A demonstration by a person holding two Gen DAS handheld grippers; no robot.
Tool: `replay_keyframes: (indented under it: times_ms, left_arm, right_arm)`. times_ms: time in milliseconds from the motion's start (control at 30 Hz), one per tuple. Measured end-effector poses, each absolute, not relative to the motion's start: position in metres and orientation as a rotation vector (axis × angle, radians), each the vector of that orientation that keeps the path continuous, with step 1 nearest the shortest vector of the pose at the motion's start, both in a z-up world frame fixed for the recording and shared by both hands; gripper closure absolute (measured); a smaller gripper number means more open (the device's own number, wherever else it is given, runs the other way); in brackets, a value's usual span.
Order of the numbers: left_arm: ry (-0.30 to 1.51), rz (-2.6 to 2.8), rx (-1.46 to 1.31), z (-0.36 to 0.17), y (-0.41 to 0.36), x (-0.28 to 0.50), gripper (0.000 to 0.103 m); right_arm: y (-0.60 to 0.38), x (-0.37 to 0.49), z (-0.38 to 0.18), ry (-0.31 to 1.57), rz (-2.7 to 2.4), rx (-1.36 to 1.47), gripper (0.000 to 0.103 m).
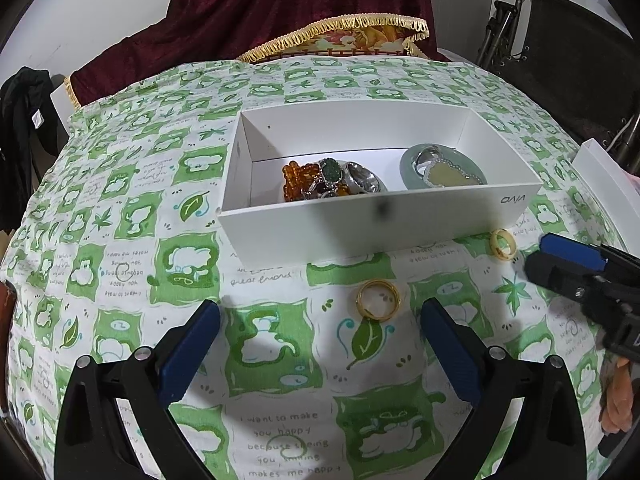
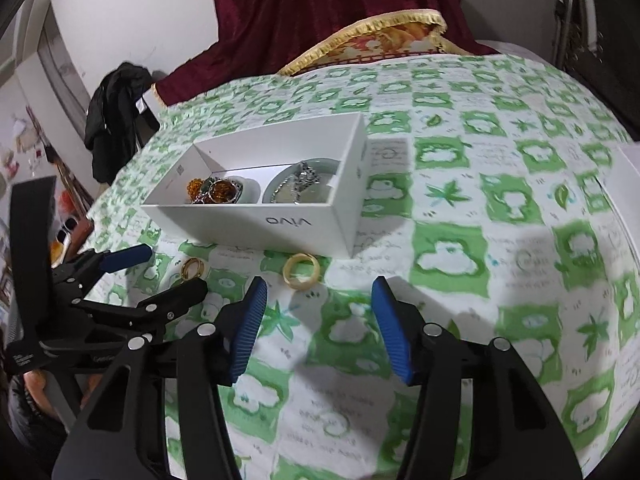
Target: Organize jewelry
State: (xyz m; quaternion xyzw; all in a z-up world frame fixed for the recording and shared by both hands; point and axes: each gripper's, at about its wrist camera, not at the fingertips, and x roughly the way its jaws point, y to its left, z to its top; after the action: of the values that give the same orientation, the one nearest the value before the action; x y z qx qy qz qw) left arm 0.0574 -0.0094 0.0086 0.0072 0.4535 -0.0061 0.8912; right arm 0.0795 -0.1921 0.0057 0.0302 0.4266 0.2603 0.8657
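Note:
A gold ring [image 1: 378,300] [image 2: 193,269] lies on the green-patterned tablecloth just ahead of my left gripper [image 1: 320,312], nearer its right finger; that gripper is open and holds nothing. A cream ring [image 1: 503,244] [image 2: 302,271] rests close to the front wall of the white box [image 1: 320,232] [image 2: 256,218]. My right gripper [image 2: 320,292] is open and empty, with the cream ring just beyond its left fingertip. Inside the box are amber beads [image 1: 296,180], a green stone ring [image 1: 330,172], silver pieces, and a pale green dish [image 1: 408,168] carrying a pendant [image 1: 448,174].
A gold-fringed cushion [image 1: 360,40] and maroon cloth [image 1: 260,8] sit behind the table. A black garment [image 1: 24,120] hangs at the left, a dark folding chair [image 1: 560,60] stands at the right, and a white lid [image 1: 600,176] lies near the right edge.

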Motion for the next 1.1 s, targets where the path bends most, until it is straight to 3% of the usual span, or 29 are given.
replay_keyframes:
  times_ms: [267, 500, 867, 933, 1100]
  left_arm:
    - [0.945, -0.018, 0.019, 0.008, -0.009, 0.055, 0.003]
    - [0.947, -0.025, 0.026, 0.008, -0.01, 0.052, 0.003]
    - [0.946, -0.024, 0.026, 0.008, -0.011, 0.049, 0.003]
    - [0.946, -0.023, 0.027, 0.008, -0.011, 0.049, 0.003]
    - [0.946, -0.024, 0.029, 0.008, -0.012, 0.05, 0.003]
  right_arm:
    - [-0.177, 0.085, 0.006, 0.89, 0.534, -0.028, 0.051]
    - [-0.161, 0.081, 0.006, 0.88, 0.541, -0.132, 0.081]
    - [-0.17, 0.049, 0.005, 0.87, 0.585, -0.19, 0.081]
    - [-0.171, 0.048, 0.005, 0.873, 0.596, -0.183, 0.079]
    - [-0.176, 0.05, 0.005, 0.881, 0.601, -0.144, 0.046]
